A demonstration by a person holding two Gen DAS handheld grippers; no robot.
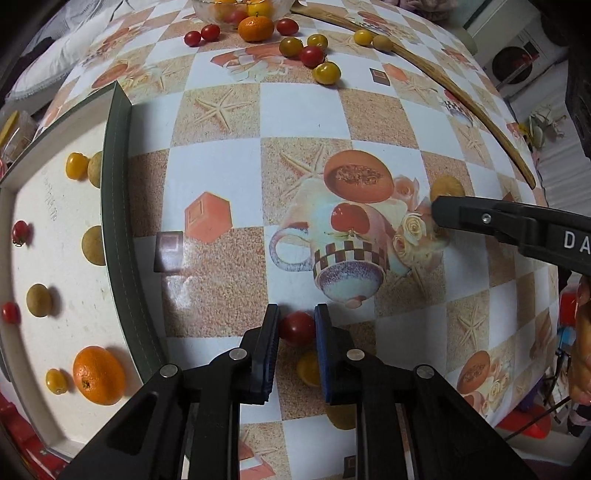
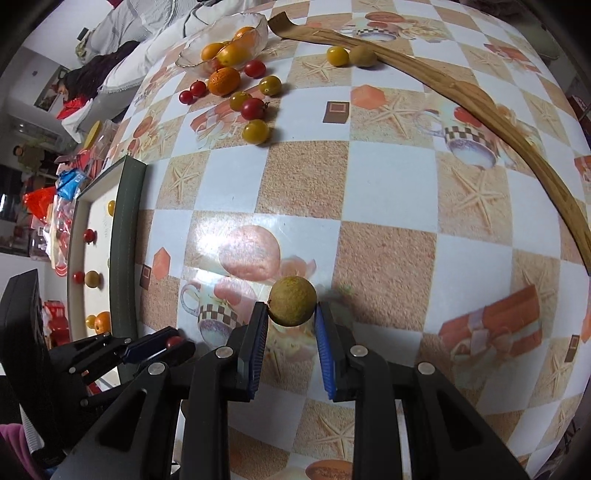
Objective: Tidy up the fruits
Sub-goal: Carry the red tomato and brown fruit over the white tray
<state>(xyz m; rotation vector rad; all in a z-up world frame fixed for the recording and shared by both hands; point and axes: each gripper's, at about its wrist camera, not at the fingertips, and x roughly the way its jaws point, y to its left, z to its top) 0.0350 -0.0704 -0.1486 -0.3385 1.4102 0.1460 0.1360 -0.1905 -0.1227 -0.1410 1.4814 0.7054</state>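
My left gripper (image 1: 296, 319) is shut on a red cherry tomato (image 1: 296, 328) above the checkered tablecloth; it also shows in the right wrist view (image 2: 173, 342). My right gripper (image 2: 291, 309) is shut on a brown longan (image 2: 292, 301); it shows in the left wrist view (image 1: 441, 212) with the longan (image 1: 446, 187) behind its finger. A white tray (image 1: 116, 192) at the left holds an orange (image 1: 98, 374), several longans, red and yellow cherry tomatoes. Loose fruit lies at the far side: a mandarin (image 1: 255, 28), red and yellow tomatoes (image 1: 326, 72), and a glass bowl (image 1: 207, 11) with more fruit.
A long wooden strip (image 2: 476, 99) curves along the table's far right edge, with a yellow tomato (image 2: 337, 55) and a longan (image 2: 362, 55) beside it. A yellow fruit (image 1: 308, 367) lies below my left gripper. Clutter and bags lie beyond the tray on the left.
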